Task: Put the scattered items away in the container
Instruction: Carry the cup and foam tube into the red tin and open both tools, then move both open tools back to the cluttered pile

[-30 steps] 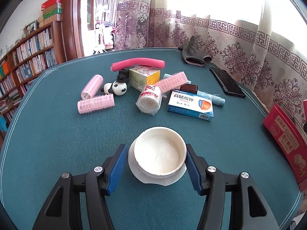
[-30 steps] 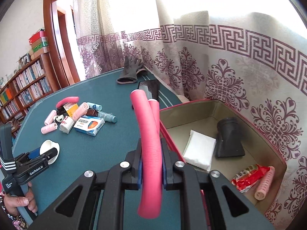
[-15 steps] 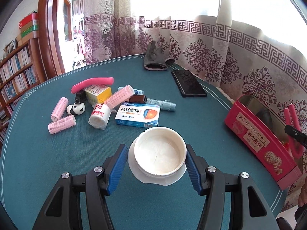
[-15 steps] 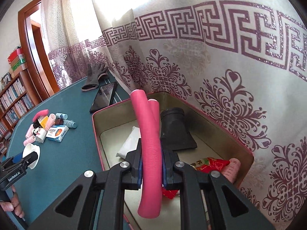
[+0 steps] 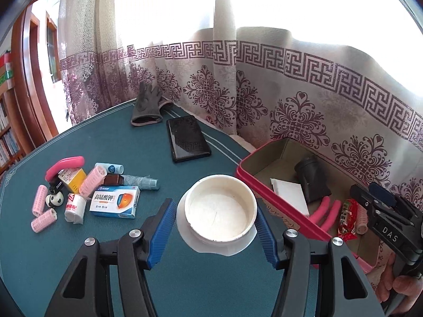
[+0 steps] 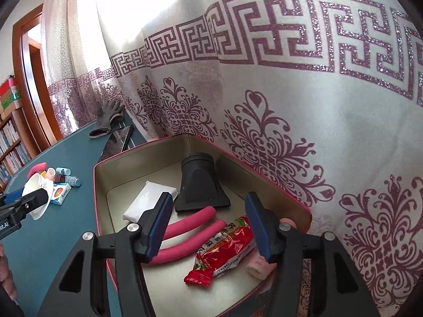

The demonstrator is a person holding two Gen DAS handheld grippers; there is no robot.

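Since the earlier frames the bent pink foam roller (image 6: 189, 231) has left the right gripper (image 6: 208, 225): its jaws have just been opening, and the blue fingers (image 6: 158, 227) now stand apart with nothing pressed between them. Roller lies on the floor of the red container (image 6: 99, 185), beside a red snack packet (image 6: 224, 248), a white packet (image 6: 148, 198) and a black nozzle-shaped piece (image 6: 199, 185). Pink hair curler (image 6: 260, 262) at the near corner, partly hidden by the right finger.

Left gripper (image 5: 215, 232) has swung toward the container, jaws clamped on a white bowl (image 5: 220, 211) with a white lid under it.

On the green table (image 5: 105, 142) remain: blue-and-white medicine box (image 5: 115, 202), several pink curlers (image 5: 39, 203), another pink foam roller (image 5: 64, 166), panda figure (image 5: 54, 199), black phone (image 5: 187, 138), grey glove (image 5: 146, 108).
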